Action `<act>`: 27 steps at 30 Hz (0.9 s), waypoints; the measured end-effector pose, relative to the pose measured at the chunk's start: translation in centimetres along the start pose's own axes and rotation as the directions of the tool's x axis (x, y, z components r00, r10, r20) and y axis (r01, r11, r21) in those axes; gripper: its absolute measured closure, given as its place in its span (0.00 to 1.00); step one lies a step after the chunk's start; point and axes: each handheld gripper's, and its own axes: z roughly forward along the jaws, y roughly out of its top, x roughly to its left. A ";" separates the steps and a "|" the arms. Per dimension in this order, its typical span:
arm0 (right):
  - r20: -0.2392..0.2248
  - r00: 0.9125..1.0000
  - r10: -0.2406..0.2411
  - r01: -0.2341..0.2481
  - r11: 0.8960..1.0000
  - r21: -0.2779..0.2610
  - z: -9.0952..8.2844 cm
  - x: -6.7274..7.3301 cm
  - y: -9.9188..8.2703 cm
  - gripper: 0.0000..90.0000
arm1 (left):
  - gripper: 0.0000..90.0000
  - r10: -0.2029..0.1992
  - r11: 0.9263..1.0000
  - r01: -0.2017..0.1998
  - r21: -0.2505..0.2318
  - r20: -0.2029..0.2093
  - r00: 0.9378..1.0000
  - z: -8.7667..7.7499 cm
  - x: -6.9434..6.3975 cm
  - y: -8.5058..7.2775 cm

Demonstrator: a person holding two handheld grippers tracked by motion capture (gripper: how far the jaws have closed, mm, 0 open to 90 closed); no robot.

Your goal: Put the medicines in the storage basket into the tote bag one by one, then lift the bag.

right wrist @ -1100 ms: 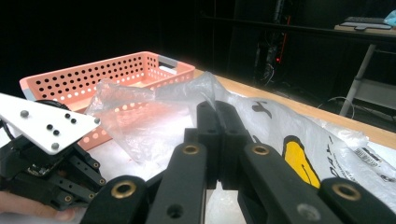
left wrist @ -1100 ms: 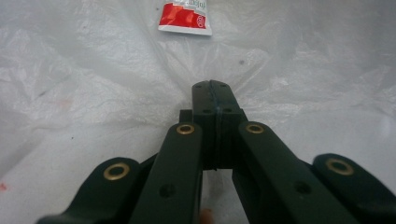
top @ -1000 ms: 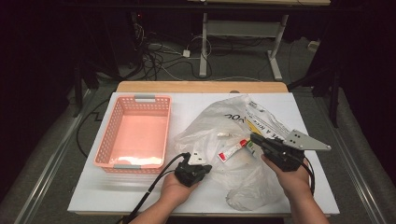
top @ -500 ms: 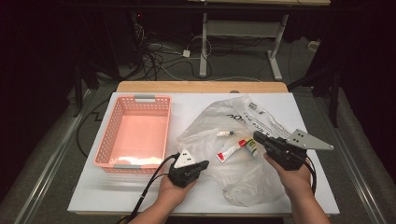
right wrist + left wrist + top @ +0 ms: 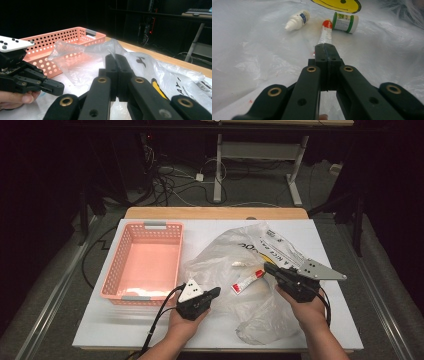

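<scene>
A crumpled clear plastic bag [image 5: 260, 305] with a yellow smiley print [image 5: 337, 3] lies across the white table. Inside it I see a red-capped white tube [image 5: 325, 32] [image 5: 247, 282], a small white dropper bottle [image 5: 298, 18] and a green-lidded jar [image 5: 344, 22]. My left gripper [image 5: 216, 292] [image 5: 327, 46] is shut and empty, its tip on the film just short of the tube's lower end. My right gripper [image 5: 267, 267] [image 5: 116, 57] is shut on a fold of the bag [image 5: 110, 47], which rises to a peak at the jaw tips.
A pink perforated basket [image 5: 145, 227] [image 5: 75, 32] stands on the table's left half, holding nothing that I can see. A bare strip of white tabletop [image 5: 120, 332] runs along the front edge. Cables and desk legs lie on the floor beyond the table.
The left gripper has rolled so its white plate faces up and has drawn slightly left. The right hand has shifted a little right with the bag, whose film now spreads further left.
</scene>
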 end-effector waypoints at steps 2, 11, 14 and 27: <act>0.003 1.000 -0.005 0.005 1.000 -0.003 -0.1 -0.1 0.0 1.00 | 0.98 -0.005 1.000 0.006 0.001 -0.010 1.000 -0.1 0.1 0.1; 0.018 1.000 -0.007 0.007 1.000 -0.026 -0.9 0.0 0.6 1.00 | 0.78 0.026 0.989 -0.020 0.150 -0.036 0.999 0.0 0.3 1.0; 0.018 1.000 0.002 -0.001 1.000 -0.027 -0.7 -0.2 0.5 1.00 | 0.21 0.023 0.935 0.007 0.353 -0.080 0.997 2.4 0.8 0.6; 0.012 1.000 0.003 -0.003 1.000 -0.008 -0.3 0.0 0.2 1.00 | 0.98 0.136 0.925 -0.131 0.358 0.012 0.991 2.3 -0.9 0.2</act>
